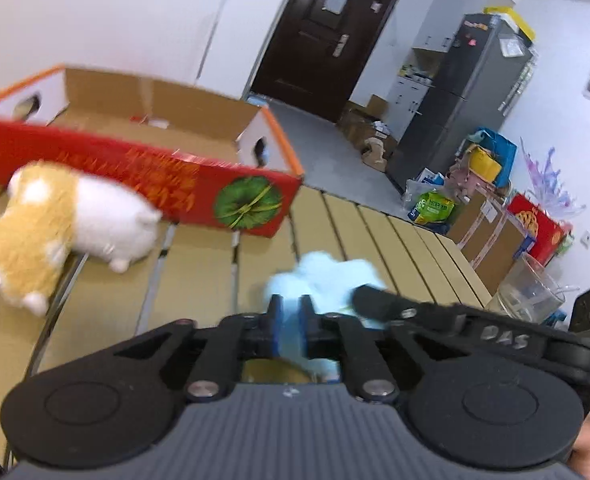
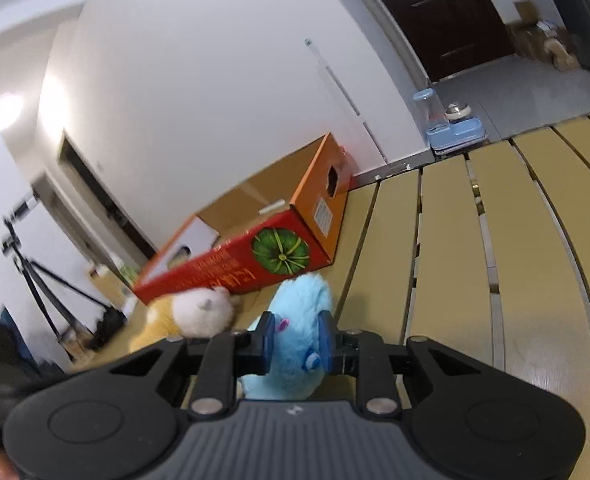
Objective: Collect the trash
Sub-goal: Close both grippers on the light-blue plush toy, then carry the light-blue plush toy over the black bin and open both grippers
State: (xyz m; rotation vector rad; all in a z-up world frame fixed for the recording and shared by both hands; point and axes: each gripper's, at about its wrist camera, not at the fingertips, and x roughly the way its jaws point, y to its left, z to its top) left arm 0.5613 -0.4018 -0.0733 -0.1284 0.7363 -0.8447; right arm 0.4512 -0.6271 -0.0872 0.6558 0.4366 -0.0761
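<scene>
Fig. key, as I see it | L cam: a, dark door [image 1: 327, 36], far wall | b, grey fridge [image 1: 455, 100], rt of door | c, cartons [image 1: 369, 124] on floor betw. a & b | d, green bag [image 1: 433, 206] nr fridge base | e, clear tub [image 1: 531, 292], rt edge | R cam: f, tripod [image 2: 43, 284], far left | g, blue pet waterer [image 2: 451, 124] against wall | h, tan slatted surface [image 2: 535, 240].

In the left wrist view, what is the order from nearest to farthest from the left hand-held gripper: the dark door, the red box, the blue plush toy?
1. Blue plush toy, between the pads of the left hand-held gripper.
2. Red box, ahead and left, on the slatted surface.
3. Dark door, far wall, upper centre.
</scene>
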